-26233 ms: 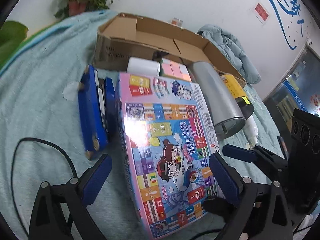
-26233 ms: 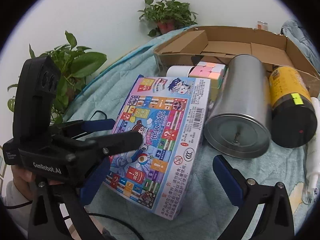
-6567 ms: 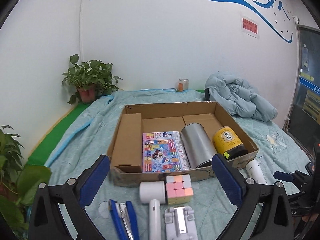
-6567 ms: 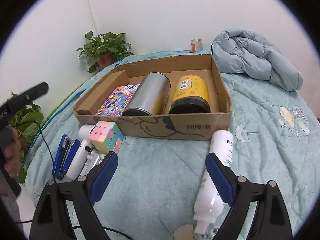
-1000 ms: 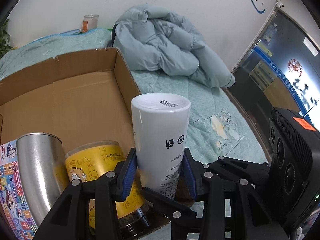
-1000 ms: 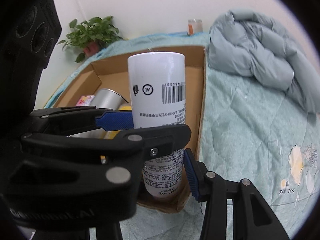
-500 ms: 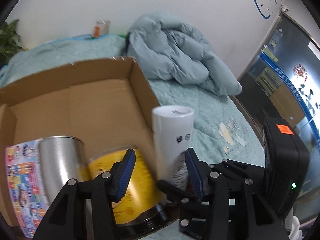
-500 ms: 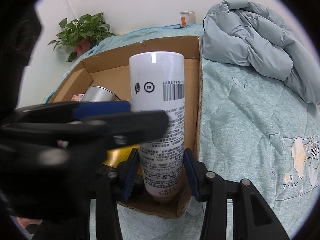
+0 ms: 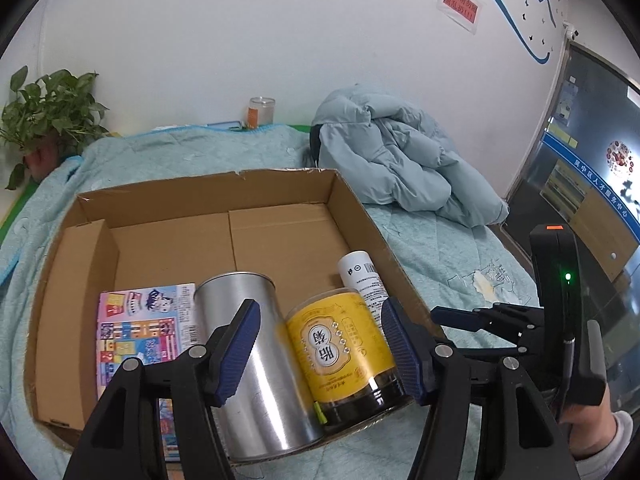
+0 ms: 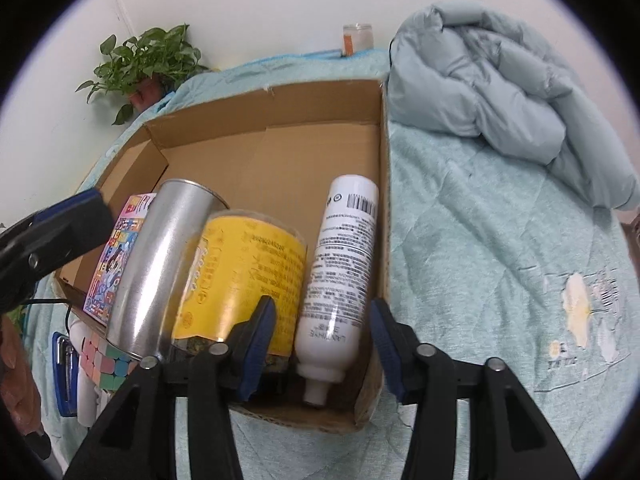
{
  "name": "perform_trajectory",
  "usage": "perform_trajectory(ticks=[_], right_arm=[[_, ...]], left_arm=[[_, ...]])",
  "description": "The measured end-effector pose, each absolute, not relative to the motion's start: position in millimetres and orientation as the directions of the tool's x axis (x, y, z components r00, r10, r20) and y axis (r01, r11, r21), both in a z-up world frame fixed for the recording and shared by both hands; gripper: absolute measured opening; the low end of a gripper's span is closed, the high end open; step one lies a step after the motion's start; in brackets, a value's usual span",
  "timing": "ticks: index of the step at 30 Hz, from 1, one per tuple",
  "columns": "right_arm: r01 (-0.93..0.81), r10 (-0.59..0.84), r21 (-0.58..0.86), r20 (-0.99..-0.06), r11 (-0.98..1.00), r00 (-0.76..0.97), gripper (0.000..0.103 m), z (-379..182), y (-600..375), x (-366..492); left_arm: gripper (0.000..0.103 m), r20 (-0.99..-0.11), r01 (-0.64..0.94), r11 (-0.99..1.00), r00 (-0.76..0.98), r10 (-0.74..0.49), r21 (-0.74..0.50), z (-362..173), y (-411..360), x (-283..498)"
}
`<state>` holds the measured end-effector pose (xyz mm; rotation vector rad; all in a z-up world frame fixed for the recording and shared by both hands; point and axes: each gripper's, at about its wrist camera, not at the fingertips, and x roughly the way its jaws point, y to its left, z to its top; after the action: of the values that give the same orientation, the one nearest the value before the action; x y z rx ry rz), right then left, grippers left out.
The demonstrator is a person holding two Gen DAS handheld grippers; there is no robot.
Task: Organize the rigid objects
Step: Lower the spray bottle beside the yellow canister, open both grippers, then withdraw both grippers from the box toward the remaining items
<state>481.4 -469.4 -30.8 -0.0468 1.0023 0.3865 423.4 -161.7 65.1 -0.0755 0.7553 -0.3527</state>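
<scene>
White bottle (image 10: 342, 264), rigid, smooth, likely light; lay in box (image 10: 385, 184); best gripped mid-body. Right tongs (image 10: 322, 344) just eased apart, straddling it; left tongs (image 9: 320, 354) just opened, empty.

A white wall (image 9: 280, 40) rises behind a surface covered with a pale teal quilted blanket (image 9: 448, 248). On the wall, up to the right, hang a red notice (image 9: 460, 1) and a blue painted swoosh (image 9: 520, 32). At the foot of the wall stand a potted green plant (image 9: 48, 108) to the left and a small glass jar (image 9: 262, 111) with an orange label. Right of the jar lies a crumpled light-blue padded jacket (image 9: 400, 168). Further right stands a dark glass door (image 9: 592, 184).
</scene>
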Motion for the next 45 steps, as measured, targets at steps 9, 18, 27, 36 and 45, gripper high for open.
perform_trajectory(ticks=[9, 18, 27, 36, 45], right_arm=[[-0.333, 0.240, 0.020, -0.733, 0.943, 0.637, 0.099, -5, -467, 434], [-0.323, 0.249, 0.037, -0.720, 0.946, 0.647, 0.103, -3, -461, 375], [-0.500, 0.455, 0.145, -0.676, 0.854, 0.580, 0.103, 0, -403, 293], [-0.628, 0.649, 0.338, -0.667, 0.701, 0.365, 0.103, -46, -379, 235], [-0.654, 0.632, 0.327, -0.713, 0.682, 0.302, 0.102, -69, -339, 229]], left_arm=[[0.102, -0.475, 0.197, 0.979, 0.856, -0.201, -0.059, 82, -131, 345], [0.102, -0.453, 0.073, 0.995, 0.890, -0.038, 0.061, 124, -50, 266], [0.102, -0.538, 0.048, 0.996, 0.843, 0.001, 0.076, 135, 6, 191], [0.102, -0.692, 0.042, 0.988, 0.709, -0.135, -0.151, 10, 10, 144], [0.100, -0.696, 0.102, 0.958, 0.666, -0.266, -0.269, -14, 9, 150]])
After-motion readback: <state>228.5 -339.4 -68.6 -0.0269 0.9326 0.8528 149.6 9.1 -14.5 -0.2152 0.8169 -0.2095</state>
